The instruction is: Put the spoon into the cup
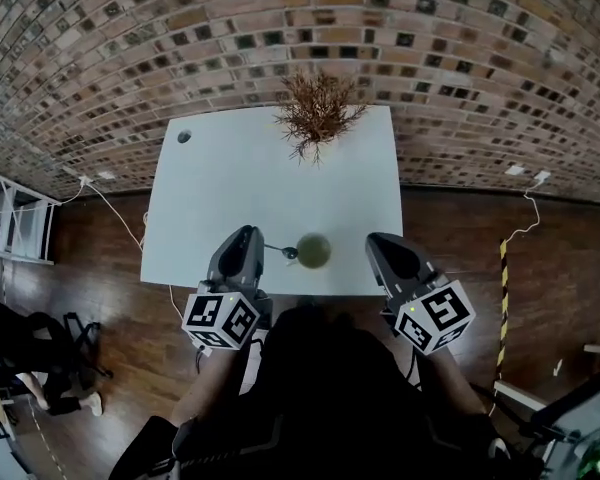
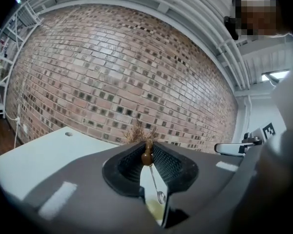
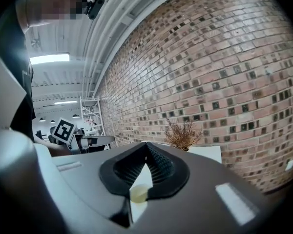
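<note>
Hovering over the near edge of a white tabletop [image 1: 230, 168], two handheld grippers flank a small cup as a person works to drop a spoon into it; a dried plant [image 1: 318, 113] stands at the far edge, before a brick wall.

The left gripper [image 1: 248, 238] has its fingers [image 2: 132, 162] clamped on the spoon's brown knob. The right gripper [image 1: 376, 240] waits on the cup's other side, well clear of it, its fingers pressed together on nothing.

The pale green cup [image 1: 313, 251] stands close to the tabletop's near edge, between the two tools. The spoon [image 2: 154, 179] hangs bowl-down from the knob, its bowl just beside the cup's left rim in the head view. Whether it touches the rim cannot be told.

The chief risk appears to be the hold itself. With only the rounded knob pinched, the thin shaft could pivot or swing as the hand travels, and the bowl could miss the opening. A bowl that catches the rim could push or tip the cup, which looks light and which nothing steadies. So near the edge, a nudged cup might go off the tabletop. Letting go too soon would likely land the spoon on the tabletop beside the cup.
</note>
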### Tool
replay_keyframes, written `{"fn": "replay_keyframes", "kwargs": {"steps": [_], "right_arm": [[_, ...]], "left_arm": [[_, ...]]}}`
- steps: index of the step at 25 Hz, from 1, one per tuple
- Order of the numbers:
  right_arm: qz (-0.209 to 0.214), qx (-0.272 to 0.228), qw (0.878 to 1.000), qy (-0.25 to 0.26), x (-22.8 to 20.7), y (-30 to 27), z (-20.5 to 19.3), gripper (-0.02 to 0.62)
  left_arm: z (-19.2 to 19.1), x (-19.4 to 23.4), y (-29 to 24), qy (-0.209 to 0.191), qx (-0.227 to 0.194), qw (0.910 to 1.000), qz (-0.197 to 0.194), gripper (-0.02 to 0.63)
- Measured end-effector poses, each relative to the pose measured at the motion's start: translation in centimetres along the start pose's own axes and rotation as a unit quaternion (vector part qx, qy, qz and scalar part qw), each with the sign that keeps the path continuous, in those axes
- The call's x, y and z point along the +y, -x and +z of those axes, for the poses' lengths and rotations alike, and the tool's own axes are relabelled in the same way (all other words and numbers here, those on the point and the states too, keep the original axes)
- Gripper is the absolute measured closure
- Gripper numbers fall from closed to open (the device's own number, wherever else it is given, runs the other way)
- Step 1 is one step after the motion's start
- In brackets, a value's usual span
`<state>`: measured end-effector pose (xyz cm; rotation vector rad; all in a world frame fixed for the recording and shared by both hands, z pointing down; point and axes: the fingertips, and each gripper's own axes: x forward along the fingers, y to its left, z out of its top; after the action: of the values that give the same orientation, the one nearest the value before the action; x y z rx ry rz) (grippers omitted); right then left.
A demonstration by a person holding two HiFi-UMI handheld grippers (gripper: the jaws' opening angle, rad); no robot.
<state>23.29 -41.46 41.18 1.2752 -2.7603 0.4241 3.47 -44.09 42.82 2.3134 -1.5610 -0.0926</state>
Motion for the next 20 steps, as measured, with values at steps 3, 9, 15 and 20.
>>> {"fn": "replay_keyframes", "kwargs": {"steps": [3,9,15,20], "right_arm": [[-0.007,0.005,1.000,-0.018,-0.7,-1.3,-0.5,0.589],[-0.011,0.024,0.999,-0.026,-0.4,-3.7,-1.5,0.589],[-0.031,0.039,0.998,-0.030,-1.8,-4.9,-3.3,0.589],[-0.039,0.060,0.997,-0.038,-3.2,-6.2,-6.3,0.589]], "left_arm": [[-2.1,0.8,-1.7,-0.002,0.021,0.9998,-0.006,0.565],[-6.4,2.3,-4.3,0.011,0.061,0.9979,-0.017,0.564],[-9.1,2.4,-5.7,0.002,0.084,0.9961,-0.025,0.563],[-10.5,2.3,-6.8,-0.011,0.093,0.9952,-0.028,0.564]]}}
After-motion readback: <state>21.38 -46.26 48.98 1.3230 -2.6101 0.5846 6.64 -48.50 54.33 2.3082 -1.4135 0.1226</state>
